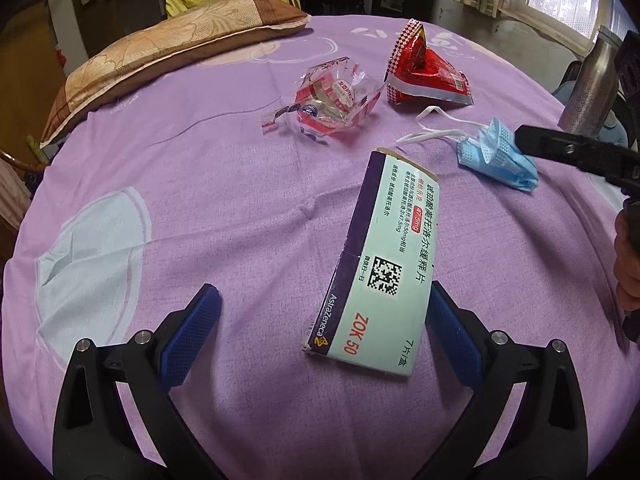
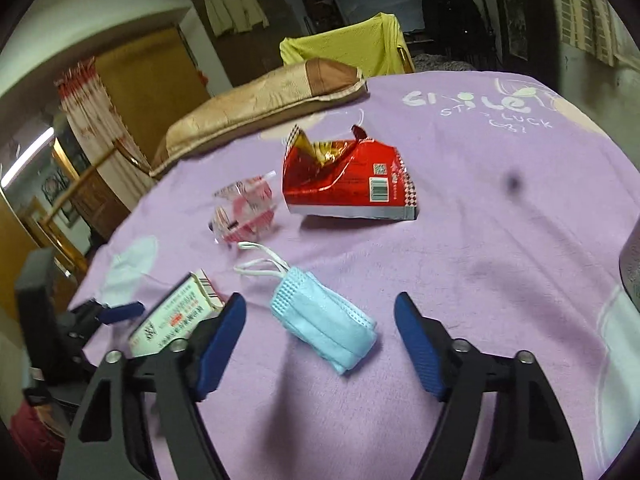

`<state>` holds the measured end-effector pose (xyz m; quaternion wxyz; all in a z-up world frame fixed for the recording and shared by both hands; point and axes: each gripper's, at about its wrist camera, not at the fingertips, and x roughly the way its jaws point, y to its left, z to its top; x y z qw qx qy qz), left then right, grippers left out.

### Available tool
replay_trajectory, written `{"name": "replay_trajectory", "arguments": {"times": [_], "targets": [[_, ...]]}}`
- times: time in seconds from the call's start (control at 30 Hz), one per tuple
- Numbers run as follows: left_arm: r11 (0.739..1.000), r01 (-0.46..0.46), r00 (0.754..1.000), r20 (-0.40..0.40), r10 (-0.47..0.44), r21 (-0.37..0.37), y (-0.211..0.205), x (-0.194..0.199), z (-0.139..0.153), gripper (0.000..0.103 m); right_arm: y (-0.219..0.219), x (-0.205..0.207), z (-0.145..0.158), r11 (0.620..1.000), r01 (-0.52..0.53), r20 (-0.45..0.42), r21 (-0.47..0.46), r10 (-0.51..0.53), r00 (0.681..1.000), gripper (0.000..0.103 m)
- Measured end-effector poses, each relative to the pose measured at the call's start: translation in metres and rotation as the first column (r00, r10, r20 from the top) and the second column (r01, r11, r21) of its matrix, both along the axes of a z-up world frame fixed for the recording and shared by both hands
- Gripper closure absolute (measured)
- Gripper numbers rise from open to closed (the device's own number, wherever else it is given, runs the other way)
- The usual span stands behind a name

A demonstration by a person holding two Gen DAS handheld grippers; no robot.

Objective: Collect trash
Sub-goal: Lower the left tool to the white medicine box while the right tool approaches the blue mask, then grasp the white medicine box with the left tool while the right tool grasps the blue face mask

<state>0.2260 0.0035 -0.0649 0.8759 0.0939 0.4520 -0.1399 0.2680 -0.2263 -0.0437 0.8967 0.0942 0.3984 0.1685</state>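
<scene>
Left gripper [image 1: 322, 304] I hold released over the medicine box [image 1: 380, 264]; right gripper [image 2: 320, 312] gapes around the blue face mask [image 2: 326, 326]. Farther off on the purple bedsheet [image 1: 180, 184] lie a clear wrapper [image 1: 328, 104] and a red snack bag [image 1: 424, 76].

Purple-sheeted bed [image 1: 200, 200], pillow [image 1: 160, 52], perhaps wardrobe [image 2: 152, 80] behind.

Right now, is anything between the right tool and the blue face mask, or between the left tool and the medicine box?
Nothing visible. The face mask lies on the purple sheet in front of the open right tool. The medicine box lies directly before the open left tool, beside one of its fingers.
</scene>
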Motion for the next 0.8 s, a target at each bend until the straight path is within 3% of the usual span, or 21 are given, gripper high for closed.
{"name": "replay_trajectory", "arguments": {"times": [0.13, 0.17, 0.2, 0.27, 0.4, 0.53, 0.8], "targets": [[1.0, 0.0, 1.0, 0.0, 0.0, 0.0, 0.0, 0.0, 0.0, 0.005, 0.012, 0.002, -0.006, 0.997, -0.019, 0.004, -0.076, 0.02, 1.0, 0.031], [1.0, 0.0, 1.0, 0.0, 0.0, 0.0, 0.0, 0.0, 0.0, 0.005, 0.015, 0.002, -0.008, 0.995, -0.025, -0.002, -0.093, 0.025, 1.0, 0.035], [1.0, 0.001, 1.0, 0.0, -0.001, 0.0, 0.0, 0.0, 0.0, 0.005, 0.017, 0.003, -0.01, 0.993, -0.031, -0.009, -0.111, 0.03, 0.999, 0.055], [1.0, 0.002, 1.0, 0.001, -0.002, -0.001, 0.0, 0.0, 0.0, 0.005, 0.019, 0.002, -0.011, 0.991, -0.035, -0.017, -0.126, 0.034, 0.999, 0.083], [1.0, 0.016, 0.999, 0.037, -0.016, 0.023, -0.004, -0.003, 0.004, 0.006, 0.003, -0.007, 0.002, 0.997, 0.025, 0.028, -0.079, -0.023, 0.999, 0.084], [0.999, 0.032, 0.997, 0.075, -0.033, 0.017, -0.009, -0.004, 0.01, 0.006, -0.01, -0.009, 0.003, 0.996, 0.075, 0.013, -0.048, -0.075, 0.997, 0.084], [1.0, 0.026, 0.997, 0.078, -0.025, -0.015, -0.009, 0.007, 0.012, 0.006, -0.002, -0.009, -0.001, 0.994, 0.057, -0.001, -0.092, -0.057, 0.998, 0.073]]}}
